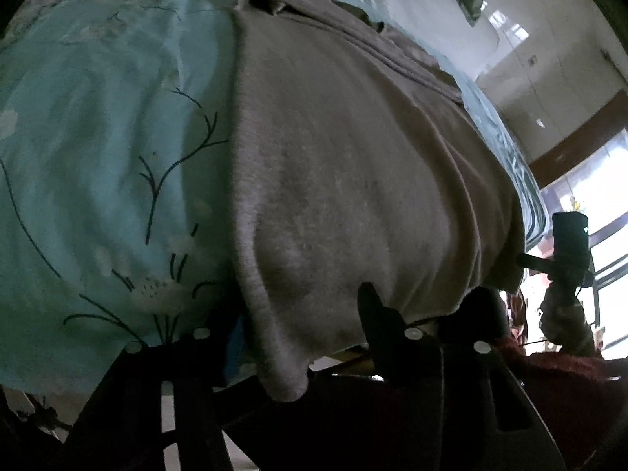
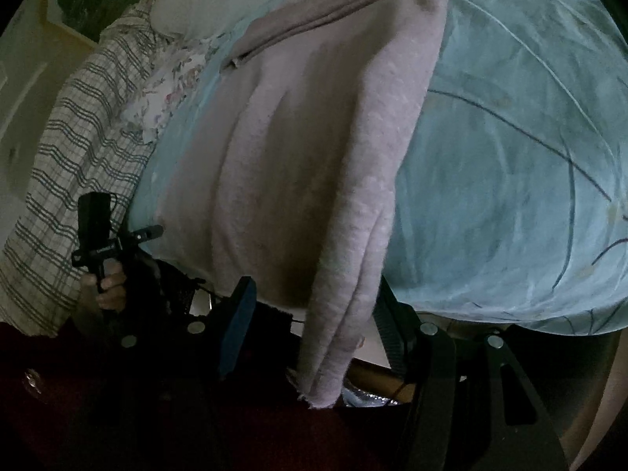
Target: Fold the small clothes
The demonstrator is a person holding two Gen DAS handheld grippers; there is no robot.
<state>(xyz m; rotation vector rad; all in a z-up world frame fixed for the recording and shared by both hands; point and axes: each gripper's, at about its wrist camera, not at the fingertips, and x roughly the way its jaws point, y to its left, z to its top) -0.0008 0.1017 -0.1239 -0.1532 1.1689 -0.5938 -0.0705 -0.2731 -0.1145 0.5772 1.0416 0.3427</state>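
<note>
A grey-mauve knit garment (image 1: pixel 345 149) lies lengthwise on the light blue bedsheet (image 1: pixel 98 165). Its near hem hangs over the bed's front edge. My left gripper (image 1: pixel 298 337) has its fingers either side of the hem's left corner, with the right finger (image 1: pixel 373 314) showing and the left one behind cloth. My right gripper (image 2: pixel 314 322) stands wide around the hem's right corner (image 2: pixel 333 353), with a blue pad (image 2: pixel 239 322) left of the cloth and the other finger (image 2: pixel 392 333) right of it. The garment also shows in the right wrist view (image 2: pixel 306 157).
A checked blanket (image 2: pixel 70 180) and a white pillow (image 2: pixel 188 4) lie left of the garment. The other hand-held gripper shows in each view (image 1: pixel 569 251) (image 2: pixel 102 235). A dark red garment on the person (image 1: pixel 557 376) fills the foreground. A wall and window (image 1: pixel 588 180) stand at right.
</note>
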